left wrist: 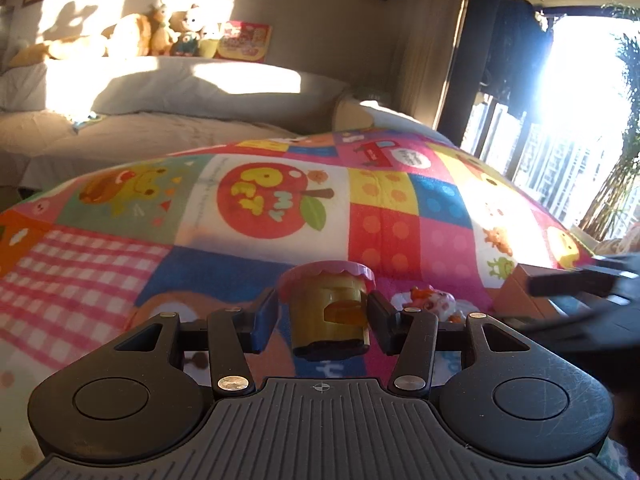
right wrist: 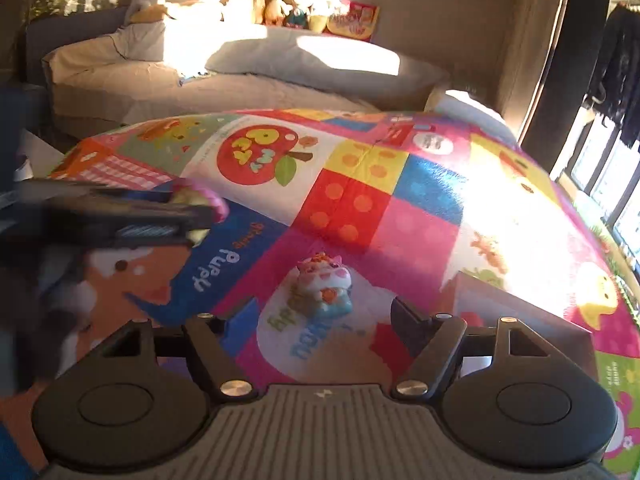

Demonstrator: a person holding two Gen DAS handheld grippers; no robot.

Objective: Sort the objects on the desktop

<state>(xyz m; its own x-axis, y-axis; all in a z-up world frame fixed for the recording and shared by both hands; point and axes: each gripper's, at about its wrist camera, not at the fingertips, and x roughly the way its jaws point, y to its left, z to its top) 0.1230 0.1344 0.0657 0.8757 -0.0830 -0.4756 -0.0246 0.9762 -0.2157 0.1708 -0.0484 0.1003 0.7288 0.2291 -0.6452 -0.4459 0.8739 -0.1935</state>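
Note:
My left gripper [left wrist: 322, 320] is shut on a small yellow toy jar with a pink scalloped lid [left wrist: 328, 304], held above the colourful patchwork cloth [left wrist: 120, 256]. In the right wrist view the left gripper [right wrist: 120, 216] shows blurred at the left with the jar [right wrist: 204, 208] at its tip. My right gripper [right wrist: 324, 312] is open and empty, just in front of a small white-and-pink animal figurine [right wrist: 326, 280] lying on the cloth. The figurine also shows in the left wrist view [left wrist: 430, 300], to the right of the jar.
A brown cardboard box [right wrist: 520, 320] sits at the right, near my right gripper; its corner shows in the left wrist view [left wrist: 520, 292]. A sofa [left wrist: 160, 120] with plush toys [left wrist: 160, 32] stands behind the table. A bright window [left wrist: 580, 100] is at the right.

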